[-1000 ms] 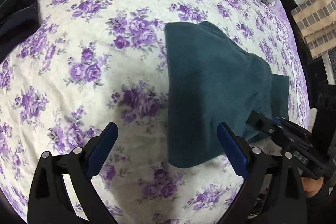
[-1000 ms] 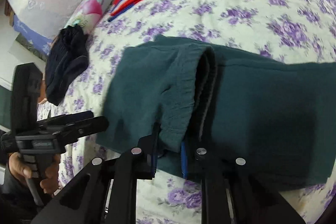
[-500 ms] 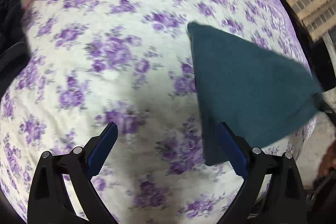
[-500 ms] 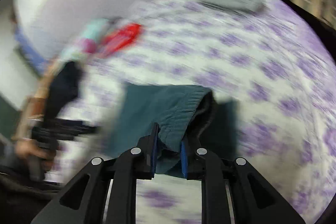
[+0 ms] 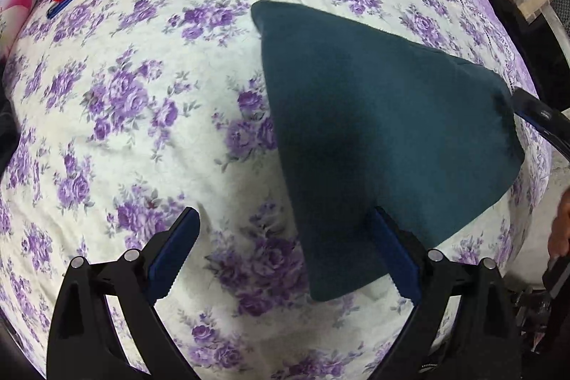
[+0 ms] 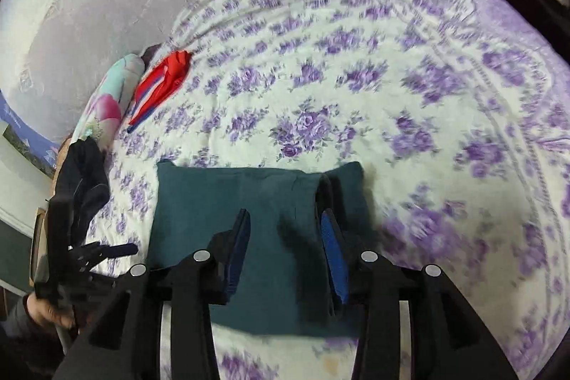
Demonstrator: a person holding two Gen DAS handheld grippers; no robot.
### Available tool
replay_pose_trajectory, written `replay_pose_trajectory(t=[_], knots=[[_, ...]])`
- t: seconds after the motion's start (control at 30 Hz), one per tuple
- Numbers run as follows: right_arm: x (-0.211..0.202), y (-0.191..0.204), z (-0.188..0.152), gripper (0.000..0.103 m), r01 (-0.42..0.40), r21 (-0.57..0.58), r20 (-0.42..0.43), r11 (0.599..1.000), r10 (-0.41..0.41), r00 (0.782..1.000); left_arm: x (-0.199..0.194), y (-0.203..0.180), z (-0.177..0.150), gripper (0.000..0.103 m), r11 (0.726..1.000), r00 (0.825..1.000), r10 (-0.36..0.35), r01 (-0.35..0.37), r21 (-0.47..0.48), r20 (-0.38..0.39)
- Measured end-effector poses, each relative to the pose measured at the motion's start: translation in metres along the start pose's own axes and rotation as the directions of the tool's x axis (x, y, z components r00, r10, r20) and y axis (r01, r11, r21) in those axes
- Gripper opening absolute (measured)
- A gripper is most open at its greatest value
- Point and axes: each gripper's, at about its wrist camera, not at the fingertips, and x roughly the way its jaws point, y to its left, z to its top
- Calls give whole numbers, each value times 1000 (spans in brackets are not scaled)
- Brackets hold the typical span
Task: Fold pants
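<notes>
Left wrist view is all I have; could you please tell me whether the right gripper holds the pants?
Observer: No. The right gripper has its jaws opening; the pants lie between its pads, unpinched.
Operator: Thank you. Do the pants lie flat there?
Observer: Yes, folded flat on the bed, with a doubled edge by the right pad.
Operator: Where does my left gripper sit, seen from that side?
Observer: The left gripper is just off the pants' left edge, not touching them.

black gripper (image 6: 285, 237) frames, blue ridged pads (image 6: 333, 244), silver screws.
</notes>
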Motion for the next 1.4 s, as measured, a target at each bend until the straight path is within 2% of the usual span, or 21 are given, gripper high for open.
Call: replay_pose_trajectory(t=[0.1, 0.17, 0.23, 0.33, 0.4, 0.47, 0.5, 0.53, 0.57, 0.6, 0.67, 0.73, 0.8, 0.9, 0.97, 1.03, 1.1, 1.17, 1.33, 1.4], knots=[[25, -1, 0, 35, 56, 13, -63, 998, -55, 997, 3, -9, 6, 93, 1000, 1000, 9, -9, 15, 6], [24, 1, -1, 21, 56, 7, -53, 998, -56, 997, 4, -12, 9, 93, 1000, 1000, 8, -8, 17, 9], [11, 3, 1, 16, 17, 9, -31, 1000, -17, 999, 5, -14, 8, 93, 1000, 1000, 1, -1, 20, 9], [-27, 13, 5, 16, -14, -36, 51, 999, 16, 999, 6, -17, 8, 93, 999, 1000, 3, -4, 33, 11], [-32, 9, 5, 16, 14, -49, 52, 999, -12, 999, 6, -18, 9, 93, 999, 1000, -7, 6, 35, 17], [-20, 4, 6, 19, 58, -71, 23, 996, -57, 998, 8, -20, 10, 93, 999, 1000, -14, 13, 32, 11], [-8, -2, 4, 28, 92, -63, 8, 994, -91, 996, 9, -20, 11, 93, 999, 1000, -11, 10, 35, 8], [1, -7, 2, 49, 124, -53, -6, 991, -125, 992, 10, -20, 10, 93, 999, 1000, -4, 4, 39, 6], [9, -11, -2, 57, 164, -44, -30, 985, -165, 986, 11, -20, 11, 93, 999, 1000, 1, -1, 43, 5], [17, -14, -5, 61, 195, -36, -51, 980, -197, 979, 12, -20, 11, 93, 999, 1000, 3, -3, 45, 1], [14, -16, -9, 64, 171, -5, -41, 985, -171, 984, 12, -20, 10, 93, 999, 1000, 1, -1, 45, -1], [7, -19, -14, 74, 150, 32, -36, 988, -149, 988, 12, -17, 9, 93, 999, 1000, -2, 2, 43, -1], [1, -26, -21, 78, 132, 68, -39, 989, -129, 991, 14, -17, 11, 93, 1000, 1000, -8, 9, 30, -8], [-1, -37, -34, 79, 84, 128, -60, 988, -77, 995, 13, -12, 9, 93, 1000, 1000, -24, 24, 15, -7], [0, -39, -42, 77, 82, 130, -63, 988, -75, 995, 13, -10, 9, 93, 1000, 1000, -25, 25, 16, -6], [3, -34, -46, 64, 146, 55, -66, 988, -143, 988, 13, -11, 9, 93, 1000, 1000, -13, 13, 21, 0], [5, -26, -45, 61, 196, -18, -68, 980, -197, 978, 11, -11, 10, 93, 999, 1000, 9, -9, 35, 10], [3, -21, -45, 62, 216, -46, -67, 975, -218, 974, 11, -10, 11, 93, 999, 1000, 14, -14, 37, 1], [-22, -14, -43, 64, 117, -25, -9, 993, -117, 993, 6, -1, 21, 93, 1000, 1000, 3, -3, 7, 4], [-22, -19, -43, 67, 94, 5, -12, 996, -94, 995, 7, 1, 31, 93, 1000, 1000, -28, 28, -12, 1]])
